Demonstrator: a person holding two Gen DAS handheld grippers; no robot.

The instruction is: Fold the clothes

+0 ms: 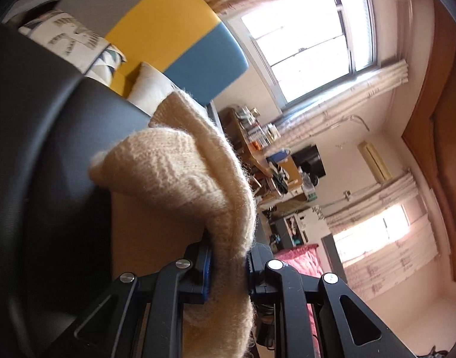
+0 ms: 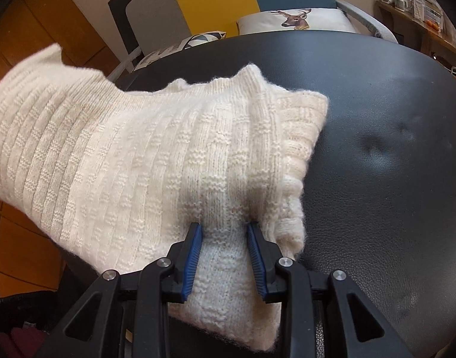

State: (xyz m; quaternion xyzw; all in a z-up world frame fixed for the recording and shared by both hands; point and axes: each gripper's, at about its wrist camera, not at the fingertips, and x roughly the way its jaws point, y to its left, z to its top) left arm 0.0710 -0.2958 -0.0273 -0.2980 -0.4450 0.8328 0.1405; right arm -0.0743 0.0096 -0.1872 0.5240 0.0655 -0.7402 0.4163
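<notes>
Over the black leather surface [image 2: 377, 149] you're holding the cream knit sweater [image 2: 138, 155] with both tools, partly lifted: its right portion rests on the leather, the left portion hangs out past the edge over the wooden floor [image 2: 34, 29]. Judging by the doubled layers near the ribbed edge [image 2: 296, 155], you're mid-fold, carrying a held edge across, though which fold this is can't be settled. Next move calls for keeping both grips level and the knit taut enough to land flat, edges aligned, before letting go. Right gripper [image 2: 225, 238] is clamped on a bunched ridge of knit between the blue pads. Left gripper [image 1: 228, 265] is likewise closed on a thick wad of the same sweater, tilted steeply toward the room. Fabric is chunky, textured in ribbed blocks, fuzzy at the edges; expect it to sag and spring back.
</notes>
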